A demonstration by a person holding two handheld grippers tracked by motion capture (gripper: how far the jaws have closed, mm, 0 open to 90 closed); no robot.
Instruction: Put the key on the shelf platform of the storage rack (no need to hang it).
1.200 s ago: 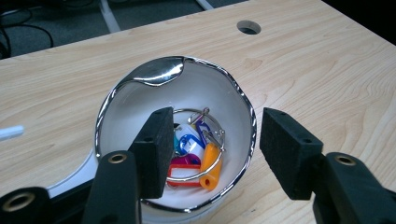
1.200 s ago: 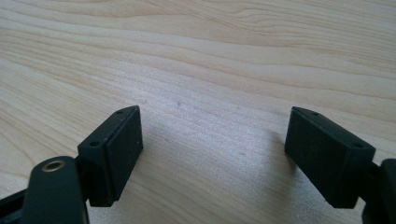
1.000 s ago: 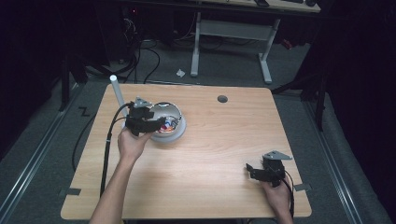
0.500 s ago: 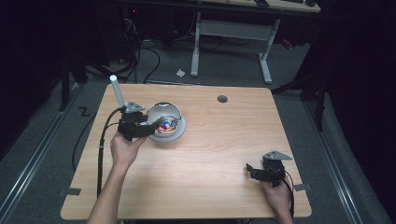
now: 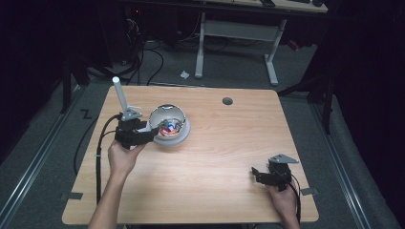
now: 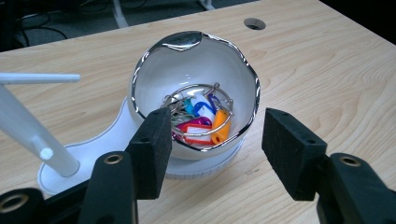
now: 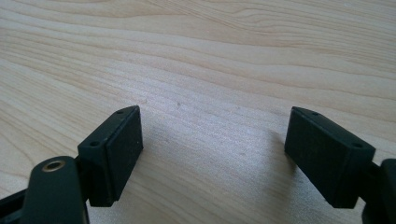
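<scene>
Pale wood grain of the bench (image 5: 210,157) lies under both grippers. Nearest me, at the bench's near right corner, my right gripper (image 5: 258,174) rests low over bare wood, held by the right hand (image 5: 282,200); in the right gripper view its two black jaws stand wide apart with nothing between them, their shadows falling on the grain.

Farther in, on the left half, my left hand (image 5: 122,155) holds the left gripper (image 5: 152,136), its cable trailing off the left edge. In the left gripper view (image 6: 212,144) its jaws are spread open, just short of the near wall of a white bowl (image 6: 154,79) with a bright chrome rim. One pad appears to overlap the bowl's near-left rim; I cannot tell whether it touches.

The bowl sits on a white base (image 6: 100,144) that extends left to a slanted white post (image 5: 119,93). Inside the bowl lies a bunch of coloured key tags (image 6: 198,119) in red, orange, blue and white on a wire ring.

Beyond the bowl, a round cable hole (image 5: 227,101) is set near the bench's far edge. Past that, a grey-legged desk frame (image 5: 236,33) stands on the dark floor.
</scene>
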